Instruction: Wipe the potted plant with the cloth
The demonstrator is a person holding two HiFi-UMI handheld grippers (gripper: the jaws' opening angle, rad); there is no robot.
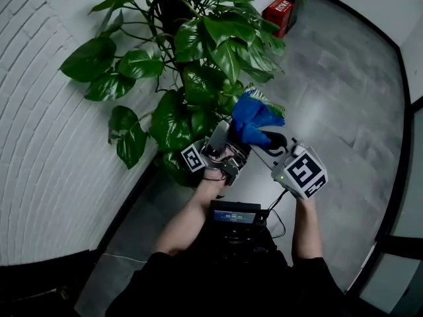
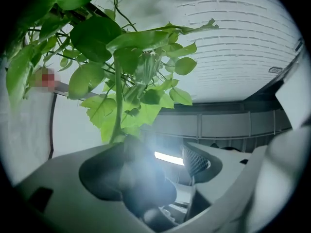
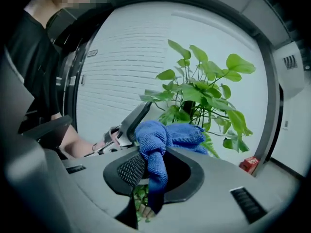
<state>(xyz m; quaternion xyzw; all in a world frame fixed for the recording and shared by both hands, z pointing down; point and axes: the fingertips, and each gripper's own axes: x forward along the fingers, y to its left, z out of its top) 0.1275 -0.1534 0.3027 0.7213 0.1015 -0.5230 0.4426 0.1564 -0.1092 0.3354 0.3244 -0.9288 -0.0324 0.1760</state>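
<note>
Wiping the plant (image 1: 198, 51) with a blue cloth (image 1: 251, 117), a person works both tools among its lower leaves.

The right hand-held gripper (image 3: 148, 171) has its jaws closed on the cloth, which bunches above them and hangs down between them, and the bunched part touches the leaves on the plant's near side. The left hand-held gripper (image 2: 160, 171) has its jaws apart. A dark, blurred leaf (image 2: 138, 174) on its stem stands between them, with light showing beside the right pad. The plant grows from a dark pot (image 1: 173, 8) on the grey floor (image 1: 344, 91), beside a white brick wall (image 1: 39, 144). Behind it, a red box (image 1: 279, 10) bears white writing too small to read.
</note>
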